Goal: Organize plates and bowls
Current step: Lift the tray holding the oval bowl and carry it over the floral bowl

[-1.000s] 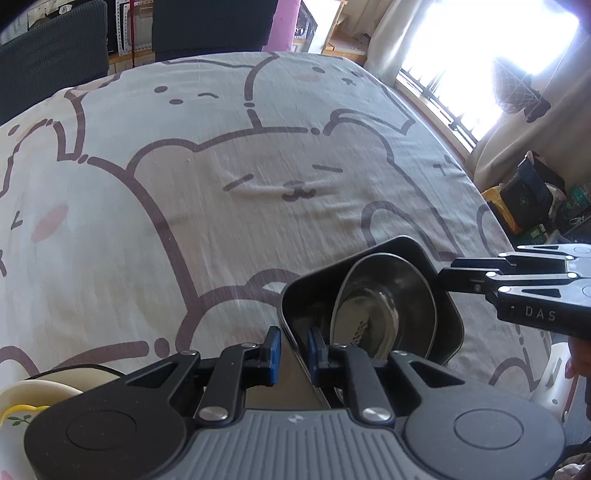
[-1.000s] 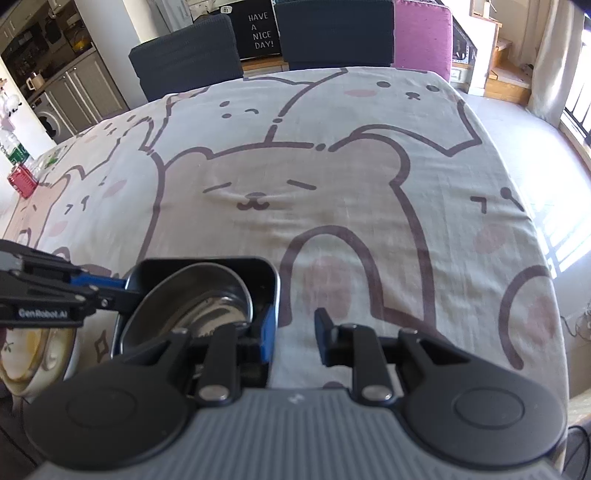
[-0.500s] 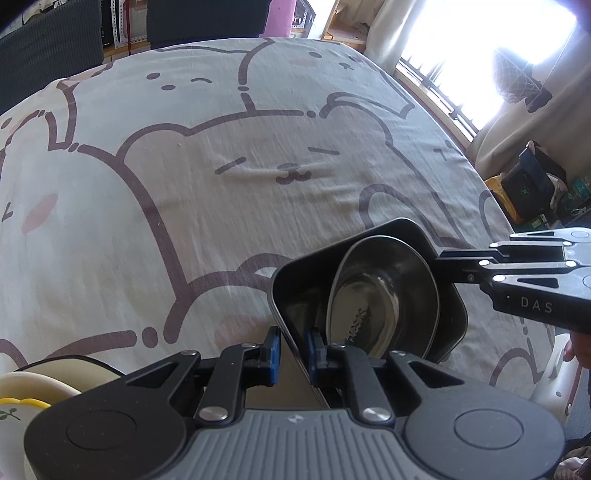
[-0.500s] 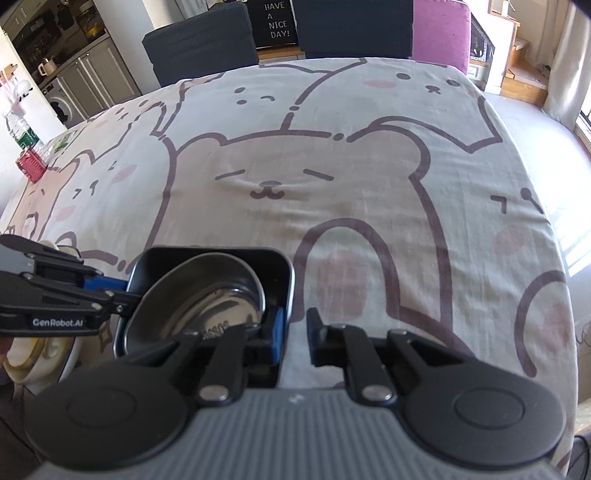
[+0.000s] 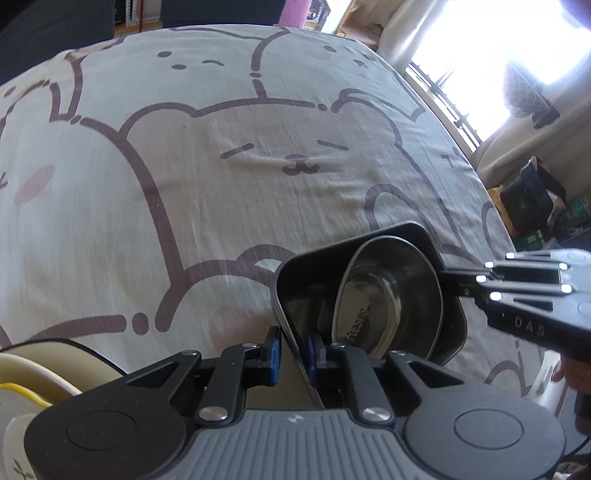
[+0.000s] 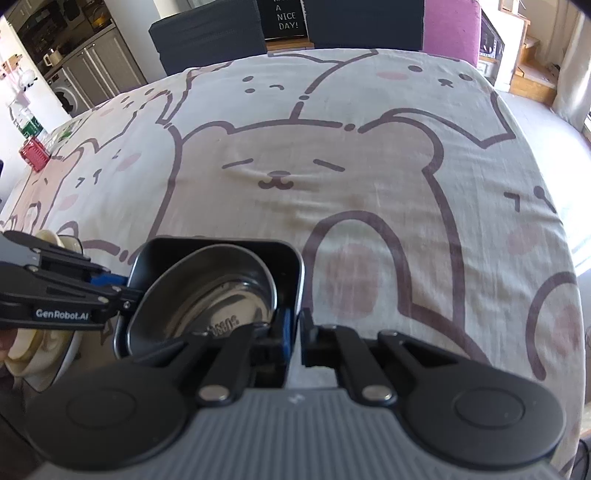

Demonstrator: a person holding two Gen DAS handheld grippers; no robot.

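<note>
Above the bear-print tablecloth (image 6: 332,177), a black square tray (image 6: 291,266) is held tilted with a steel bowl (image 6: 207,291) leaning inside it. The left gripper (image 5: 293,350) clamps the tray's left rim; the right gripper (image 6: 295,332) has just closed on its right rim. Its side reads "DAS", the left one's "GenRobot.AI". The bowl's label is unreadable. Behind the tabletop, a sign (image 6: 286,18) says "A NICE DAY!".
</note>
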